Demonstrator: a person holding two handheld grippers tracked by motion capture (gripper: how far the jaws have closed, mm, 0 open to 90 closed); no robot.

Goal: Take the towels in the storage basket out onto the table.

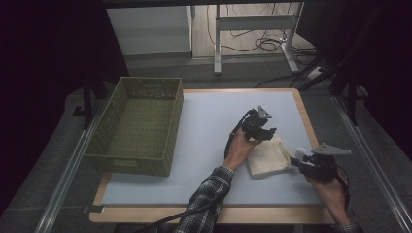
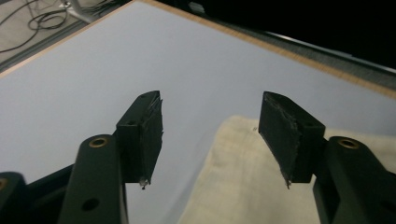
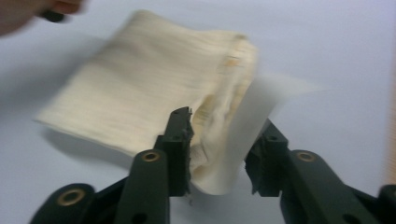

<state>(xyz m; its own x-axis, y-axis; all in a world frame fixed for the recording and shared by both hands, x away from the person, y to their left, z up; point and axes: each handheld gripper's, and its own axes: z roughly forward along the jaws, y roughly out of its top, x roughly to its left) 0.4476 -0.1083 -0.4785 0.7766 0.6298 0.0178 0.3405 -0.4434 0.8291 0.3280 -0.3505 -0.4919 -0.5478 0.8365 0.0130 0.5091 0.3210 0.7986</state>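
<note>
Right of centre in the high view, on the pale blue-grey table mat (image 1: 204, 126), lies the folded cream woven cloth (image 1: 268, 156). Both tools are at it.

Left gripper (image 1: 266, 132): held over the cloth's upper-left edge, hand under it, plaid sleeve coming up from bottom centre. Left gripper view: jaws spread wide, nothing between them. Cloth (image 2: 243, 172) sits below the gap, lower centre to lower right of that frame; the rest is bare mat (image 2: 140, 56), with the wooden table edge (image 2: 299, 53) running across the upper right. Can't tell whether the jaw tips touch the fabric or hang just above it.

Right gripper (image 1: 297, 162): at the cloth's right edge, mid-right of the high view, grey three-cornered plate on top. Right gripper view: jaws partly closed around the cloth's near corner (image 3: 219, 154), fabric bunched and lifted between them. Left jaw pad is against the fabric; right jaw is behind a pale fold, so contact on that side is unclear. Reads as gripping the corner, though the frame is motion-blurred. The rest of the cloth fans out toward the upper left of that frame and lies flat on the mat (image 3: 327, 46). A bit of the other hand (image 3: 28, 11) shows in the top-left corner.

Olive-green woven rectangular basket (image 1: 138, 125): left part of the high view, on the mat's left edge, well apart from the cloth.

Wooden table rim (image 1: 204, 213) visible along the bottom of the high view.
</note>
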